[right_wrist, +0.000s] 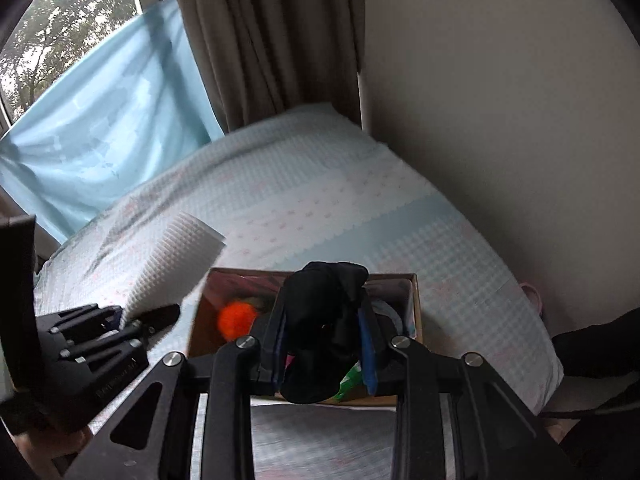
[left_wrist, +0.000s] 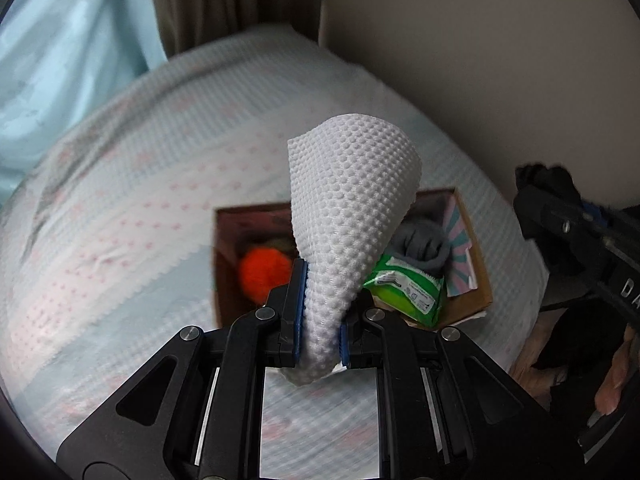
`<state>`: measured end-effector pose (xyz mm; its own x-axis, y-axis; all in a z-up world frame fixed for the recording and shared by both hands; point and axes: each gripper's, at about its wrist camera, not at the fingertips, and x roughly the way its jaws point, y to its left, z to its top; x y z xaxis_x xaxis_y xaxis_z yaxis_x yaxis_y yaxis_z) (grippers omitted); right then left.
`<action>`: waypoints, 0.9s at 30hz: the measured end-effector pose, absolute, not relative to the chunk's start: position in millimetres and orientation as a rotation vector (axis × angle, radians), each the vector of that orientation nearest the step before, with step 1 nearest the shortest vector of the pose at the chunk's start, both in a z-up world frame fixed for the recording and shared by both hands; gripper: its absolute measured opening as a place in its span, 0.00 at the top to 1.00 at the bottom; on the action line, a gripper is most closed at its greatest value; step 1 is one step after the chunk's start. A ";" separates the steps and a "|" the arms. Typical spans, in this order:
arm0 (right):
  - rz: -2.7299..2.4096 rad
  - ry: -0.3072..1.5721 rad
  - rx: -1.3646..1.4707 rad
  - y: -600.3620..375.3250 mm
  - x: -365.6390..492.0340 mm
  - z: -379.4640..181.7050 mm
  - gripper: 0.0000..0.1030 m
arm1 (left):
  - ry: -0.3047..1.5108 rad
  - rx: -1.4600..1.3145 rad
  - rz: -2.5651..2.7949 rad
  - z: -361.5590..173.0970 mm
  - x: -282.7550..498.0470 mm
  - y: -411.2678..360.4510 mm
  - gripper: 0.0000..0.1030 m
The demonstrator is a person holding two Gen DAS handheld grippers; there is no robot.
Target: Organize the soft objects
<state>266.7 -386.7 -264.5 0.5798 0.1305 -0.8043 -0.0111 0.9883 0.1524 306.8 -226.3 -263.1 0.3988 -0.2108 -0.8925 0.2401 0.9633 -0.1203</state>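
Cloth (left_wrist: 352, 216) white, dimpled, clamped between left gripper (left_wrist: 320, 320) fingers, rising above them | sock (right_wrist: 324, 328) black, clamped between right gripper (right_wrist: 324, 344) fingers | box (left_wrist: 476, 280) on bed (left_wrist: 120, 220) just beyond both fingers, holding orange ball (left_wrist: 264, 274), green pack (left_wrist: 408, 292), grey sock (left_wrist: 424, 252)

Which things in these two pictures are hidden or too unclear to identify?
- Left wrist view: the white dotted cloth covers the middle of the brown cardboard box.
- Right wrist view: the black soft fabric bundle hides the box's near contents.
- Orange fluffy ball: blurred.
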 end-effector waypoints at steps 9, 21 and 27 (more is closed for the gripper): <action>0.140 1.131 0.199 -407.2 319.9 -348.3 0.74 | 1.329 0.073 -0.241 -353.8 338.4 -258.9 0.89; 0.185 1.240 0.359 -410.1 355.5 -396.6 0.36 | 1.382 0.184 -0.221 -372.6 346.5 -257.5 0.00; 0.168 1.224 0.364 -409.2 352.1 -390.4 0.08 | 1.375 0.155 -0.221 -364.0 339.2 -246.6 0.00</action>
